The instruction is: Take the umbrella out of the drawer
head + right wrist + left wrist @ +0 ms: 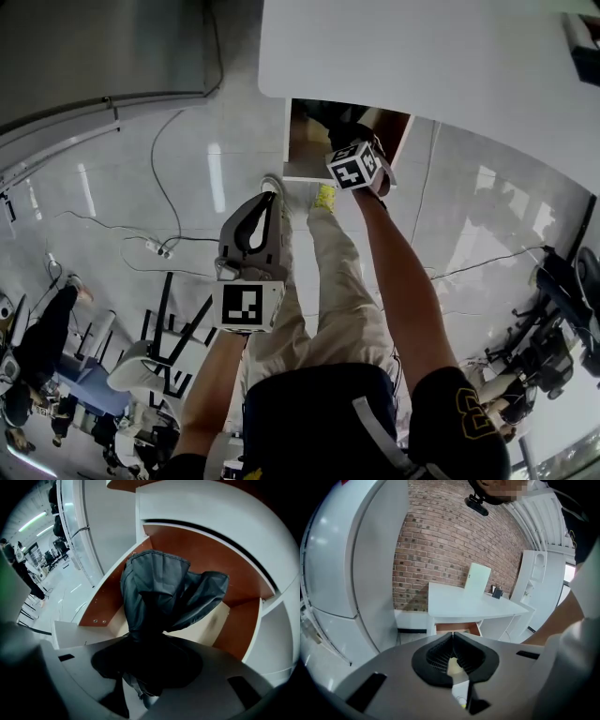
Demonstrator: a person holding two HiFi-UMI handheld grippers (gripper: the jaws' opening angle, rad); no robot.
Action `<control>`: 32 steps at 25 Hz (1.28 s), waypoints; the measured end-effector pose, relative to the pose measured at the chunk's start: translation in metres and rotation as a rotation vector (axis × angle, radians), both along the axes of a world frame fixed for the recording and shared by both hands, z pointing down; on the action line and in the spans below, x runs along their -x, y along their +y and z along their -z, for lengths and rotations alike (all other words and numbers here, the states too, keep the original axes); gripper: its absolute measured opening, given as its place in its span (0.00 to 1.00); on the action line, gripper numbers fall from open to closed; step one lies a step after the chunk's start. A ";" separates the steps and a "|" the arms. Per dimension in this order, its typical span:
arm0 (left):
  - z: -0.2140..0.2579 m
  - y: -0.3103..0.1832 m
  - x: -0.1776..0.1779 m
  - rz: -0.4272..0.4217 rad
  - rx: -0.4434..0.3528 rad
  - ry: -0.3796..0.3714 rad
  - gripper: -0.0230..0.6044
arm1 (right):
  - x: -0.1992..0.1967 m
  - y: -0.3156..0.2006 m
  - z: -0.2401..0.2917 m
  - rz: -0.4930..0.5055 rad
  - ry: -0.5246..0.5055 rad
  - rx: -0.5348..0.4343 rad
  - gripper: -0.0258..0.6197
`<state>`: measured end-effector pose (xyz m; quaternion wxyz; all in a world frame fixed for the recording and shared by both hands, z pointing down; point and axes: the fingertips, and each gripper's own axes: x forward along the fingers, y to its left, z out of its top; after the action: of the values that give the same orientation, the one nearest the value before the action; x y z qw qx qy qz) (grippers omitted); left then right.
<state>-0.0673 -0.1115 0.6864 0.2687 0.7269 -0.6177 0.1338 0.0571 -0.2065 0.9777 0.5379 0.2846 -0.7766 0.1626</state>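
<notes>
The dark grey folded umbrella hangs from my right gripper, whose jaws are shut on its lower end. Below it lies the open drawer with brown walls and a pale floor. In the head view the right gripper reaches into that drawer under the white table. My left gripper hovers over the floor, short of the drawer. Its fingertips meet with nothing between them. In the left gripper view it faces the drawer from a distance.
A cable and power strip lie on the glossy floor at the left. Chairs stand at the lower left. The person's legs and yellow shoe are just before the drawer. A tall white cabinet and brick wall stand behind the table.
</notes>
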 end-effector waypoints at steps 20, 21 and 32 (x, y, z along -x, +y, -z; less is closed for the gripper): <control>0.162 0.006 0.042 -0.084 -0.140 -0.160 0.07 | -0.060 0.104 0.249 -0.137 -0.131 0.027 0.36; 0.169 0.003 0.041 -0.089 -0.150 -0.160 0.07 | -0.060 0.102 0.266 -0.152 -0.160 0.007 0.36; 0.253 -0.027 0.008 -0.175 -0.286 -0.148 0.07 | -0.048 0.050 0.479 -0.250 -0.484 -0.255 0.36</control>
<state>-0.0753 -0.1389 0.4330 0.1039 0.7969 -0.5828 0.1206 0.1047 -0.1565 0.4988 0.2727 0.3963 -0.8554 0.1920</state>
